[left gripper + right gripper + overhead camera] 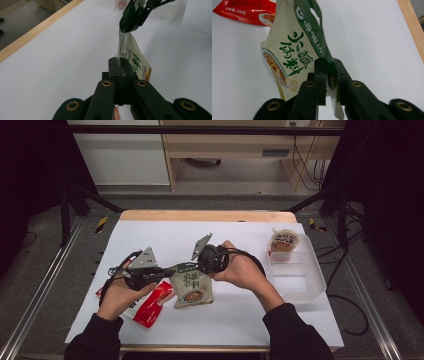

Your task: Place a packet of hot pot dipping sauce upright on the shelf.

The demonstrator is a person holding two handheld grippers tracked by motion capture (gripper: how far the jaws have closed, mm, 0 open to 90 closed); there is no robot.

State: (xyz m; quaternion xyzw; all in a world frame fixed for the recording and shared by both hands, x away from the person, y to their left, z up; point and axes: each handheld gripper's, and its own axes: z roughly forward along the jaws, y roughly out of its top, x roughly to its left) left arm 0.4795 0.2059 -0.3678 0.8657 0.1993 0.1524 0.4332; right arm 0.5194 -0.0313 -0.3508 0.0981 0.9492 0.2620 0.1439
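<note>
Noodle packet, pale with a green top band and green lettering, hangs between the two grippers over the middle of the white-covered table, its lower part resting on or just above the sheet; which of the two I cannot tell. The left gripper has its jaws together on the top seam at one corner; in the left gripper view the thin edge of the packet rises straight out of the closed pads. The right gripper is clamped on the green band at the other top corner, and in the right gripper view that band runs down into the shut jaws. A red packet lies flat just beside, toward the near left corner of the table, partly under the left hand. A clear plastic tray sits at the right edge, with a small orange packet at its far end. As I judge it, the step in hand is the two-handed hold on the top of the noodle packet, ready either to carry it or to pull the seam apart. The next move calls for both grips to stay firm on that thin edge, hands moving together so the film does not slip or twist, and clear of the red packet
</note>
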